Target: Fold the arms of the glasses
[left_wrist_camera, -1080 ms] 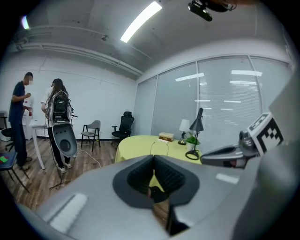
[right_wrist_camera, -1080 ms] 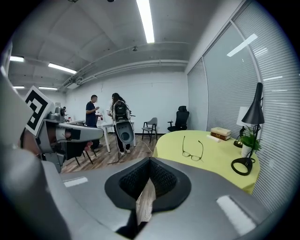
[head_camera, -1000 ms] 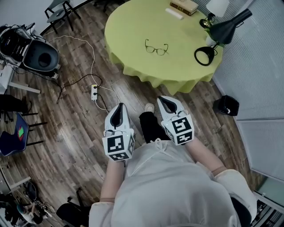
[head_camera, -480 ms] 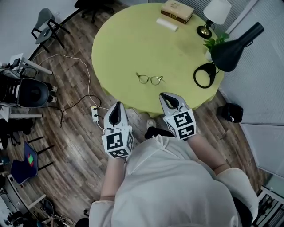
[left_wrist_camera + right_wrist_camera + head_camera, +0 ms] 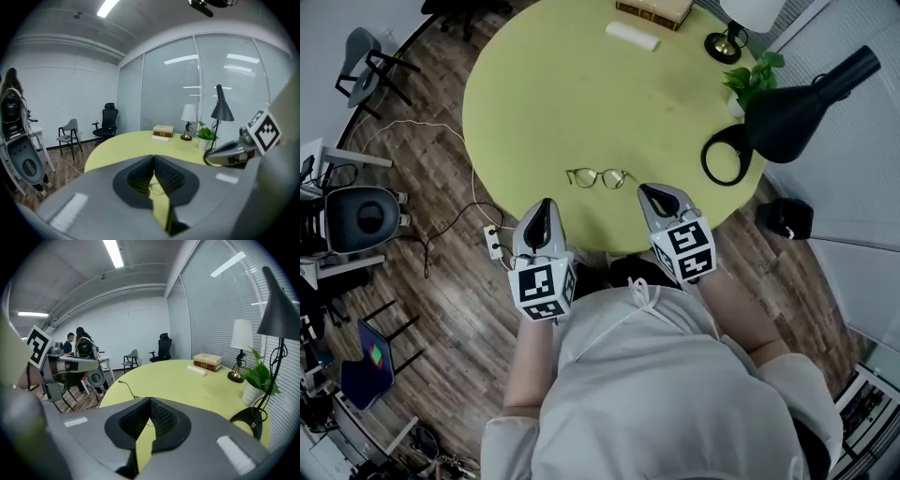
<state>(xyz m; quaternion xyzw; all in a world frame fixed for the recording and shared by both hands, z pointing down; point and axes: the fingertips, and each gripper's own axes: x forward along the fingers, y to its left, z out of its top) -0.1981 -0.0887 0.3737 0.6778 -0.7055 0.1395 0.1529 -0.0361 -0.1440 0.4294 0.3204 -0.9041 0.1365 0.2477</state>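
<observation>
Glasses (image 5: 598, 177): lying flat on the round yellow-green table (image 5: 534, 103), on the side nearest the person, lenses side by side. In the right gripper view one temple arm (image 5: 125, 388) runs out from the frame across the tabletop, so that arm reads as unfolded. The other arm is too thin to make out in any view.

Left gripper (image 5: 545, 206): just short of the glasses, on their near left. Jaws together, pads meeting at the tip, nothing between them. The glasses show only through the slit lower down, lying beyond on the cloth.

Right gripper (image 5: 652, 193): just short of the glasses, on their near right. Jaws likewise closed and empty.

Neither gripper touches the glasses; both point toward them from the person's side.

Surroundings: black desk lamp (image 5: 787, 117) well to the right of the glasses, potted plant (image 5: 755, 75) beyond it. Books (image 5: 654, 9) far past the glasses on the opposite side.

Progress, as judged: no part of the fold is done. This looks like the approach only.

Left to do:
- part the jaws
- steady the frame with one gripper
- swing one temple arm in against the lenses
- swing the second arm in over it
</observation>
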